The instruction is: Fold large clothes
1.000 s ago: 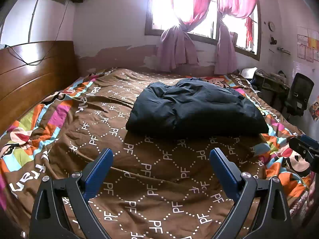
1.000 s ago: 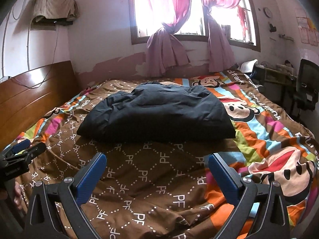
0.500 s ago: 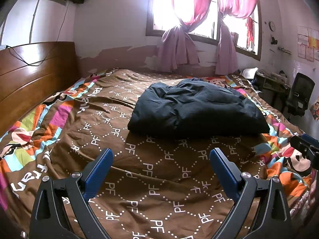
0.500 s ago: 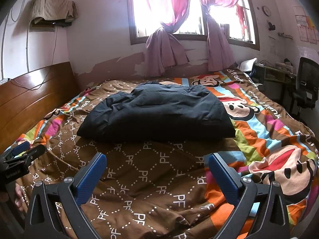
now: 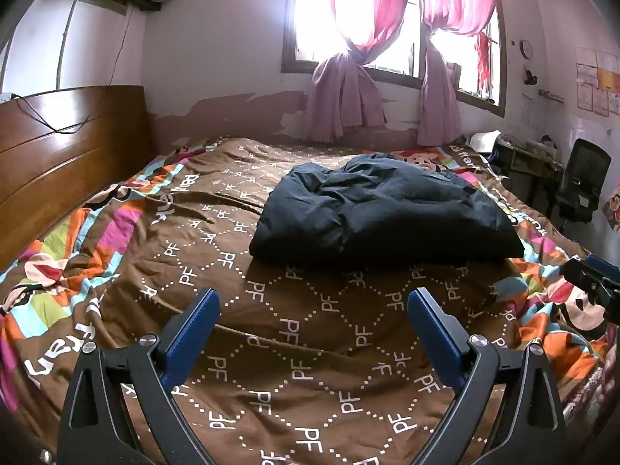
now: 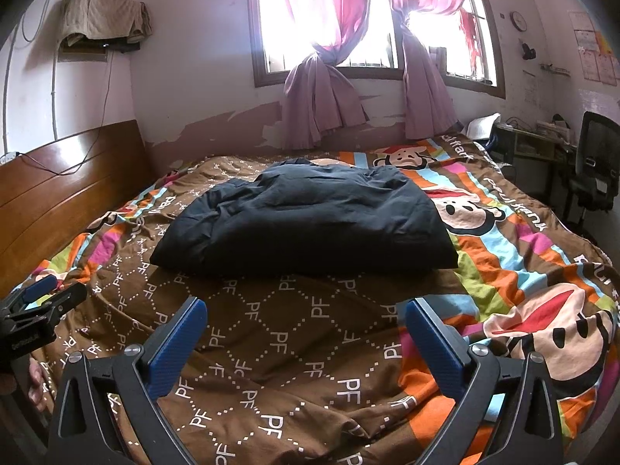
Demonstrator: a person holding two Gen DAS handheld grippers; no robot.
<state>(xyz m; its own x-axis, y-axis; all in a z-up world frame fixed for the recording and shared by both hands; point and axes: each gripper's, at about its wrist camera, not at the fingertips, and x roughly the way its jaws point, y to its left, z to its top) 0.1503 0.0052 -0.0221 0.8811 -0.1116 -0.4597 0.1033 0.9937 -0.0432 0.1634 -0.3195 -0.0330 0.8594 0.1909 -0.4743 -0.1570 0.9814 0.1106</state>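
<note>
Both tongs up over the near part of the bed, nothing in either.

L tongs [image 5: 313, 302]: jaws spread wide, blue pads well apart, empty. Below them only the brown bedspread [image 5: 302, 333] w/ white "PF" print. Its tip also shows at the far left edge of the R cam.

R tongs [image 6: 306, 312]: same, jaws wide apart, empty, over the bedspread where brown meets the striped cartoon-monkey part. Its tip pokes in at the right edge of the L cam, so the two tongs sit side by side, apart from each other.

Dark jacket [image 5: 383, 213]: navy/black, puffy, lies on the bedspread mid-bed, beyond both tongs, no contact w/ either. Looks bundled into a rough rectangle, near edge fairly straight, top surface creased and lumpy; left end bulges. From the R cam it sits nearly dead ahead; from the L cam it sits ahead and to the right. Can't tell where sleeves or collar are.

Surroundings: wooden headboard [image 5: 58, 155] on the left w/ a cable draped on it; window [image 6: 329, 19] behind the bed, pink curtains [image 6: 321, 104] knotted in the middle, strong backlight. Office chair [image 5: 581, 182] and a cluttered desk by the right wall. A bit of my fingers visible low left in the R cam, behind the L tongs.
</note>
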